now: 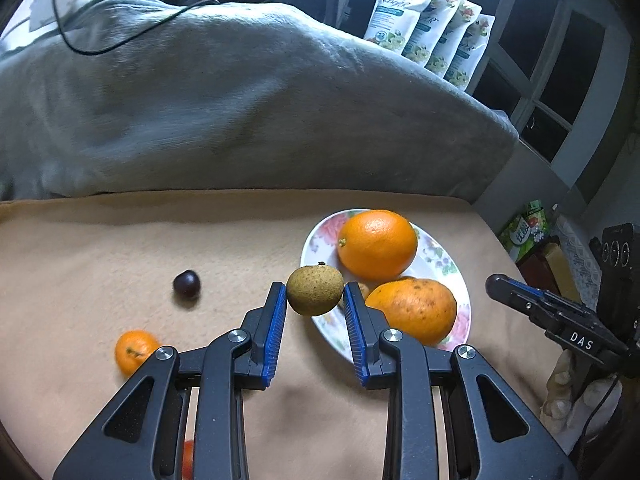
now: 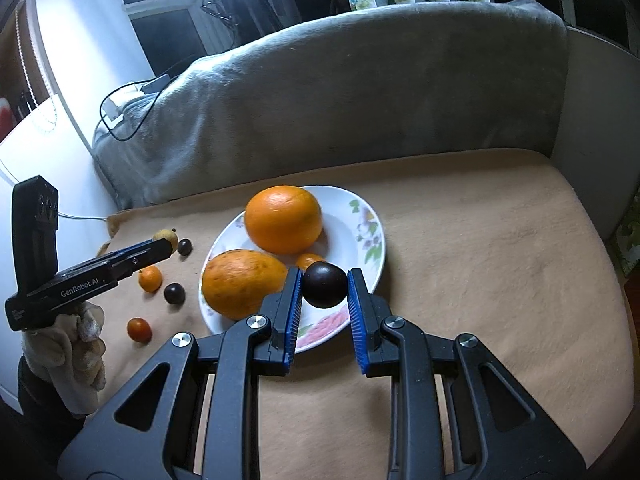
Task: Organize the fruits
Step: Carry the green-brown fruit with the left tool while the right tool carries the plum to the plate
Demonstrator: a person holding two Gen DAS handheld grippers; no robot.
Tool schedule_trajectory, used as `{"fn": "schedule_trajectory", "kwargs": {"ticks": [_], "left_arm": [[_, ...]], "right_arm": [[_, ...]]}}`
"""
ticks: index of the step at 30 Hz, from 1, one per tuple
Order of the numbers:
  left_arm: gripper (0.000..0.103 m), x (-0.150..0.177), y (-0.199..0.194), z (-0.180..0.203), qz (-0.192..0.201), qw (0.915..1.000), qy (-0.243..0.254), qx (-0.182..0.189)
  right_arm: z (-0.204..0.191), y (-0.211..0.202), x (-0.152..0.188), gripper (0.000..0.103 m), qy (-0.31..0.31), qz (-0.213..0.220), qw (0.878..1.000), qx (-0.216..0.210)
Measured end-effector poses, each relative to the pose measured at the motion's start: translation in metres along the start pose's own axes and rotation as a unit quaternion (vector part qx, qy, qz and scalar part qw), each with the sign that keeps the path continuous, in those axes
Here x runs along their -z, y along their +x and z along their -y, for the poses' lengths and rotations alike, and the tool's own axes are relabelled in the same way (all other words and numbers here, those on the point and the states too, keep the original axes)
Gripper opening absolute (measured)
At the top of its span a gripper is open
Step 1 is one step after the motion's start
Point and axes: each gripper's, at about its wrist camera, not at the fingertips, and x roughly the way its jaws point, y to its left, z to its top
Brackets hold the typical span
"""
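My left gripper (image 1: pixel 315 294) is shut on a small yellow-green round fruit (image 1: pixel 315 290), held above the near left rim of the floral plate (image 1: pixel 320 236). The plate holds a large orange (image 1: pixel 377 244) and an orange mango (image 1: pixel 412 310). My right gripper (image 2: pixel 324 286) is shut on a dark round plum (image 2: pixel 324 285) over the plate's (image 2: pixel 360 216) near side. A small orange fruit (image 2: pixel 310 260) lies on the plate behind it. On the beige cover lie a dark plum (image 1: pixel 186 284) and a small tangerine (image 1: pixel 134 350).
A grey blanket (image 1: pixel 224 104) covers the sofa back behind the beige seat. In the right wrist view, left of the plate lie a tangerine (image 2: pixel 150 279), two dark plums (image 2: pixel 174 293) (image 2: pixel 184 246) and a small red-orange fruit (image 2: pixel 139 330). Refill pouches (image 1: pixel 424 20) stand behind.
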Motion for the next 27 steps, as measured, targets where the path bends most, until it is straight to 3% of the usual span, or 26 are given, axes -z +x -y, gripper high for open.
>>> {"fn": "schedule_trajectory", "kwargs": {"ticks": [27], "left_arm": [[0.028, -0.011, 0.023, 0.011, -0.016, 0.9995, -0.007, 0.027]], "right_arm": [[0.002, 0.014, -0.002, 0.024, -0.013, -0.010, 1.000, -0.017]]}}
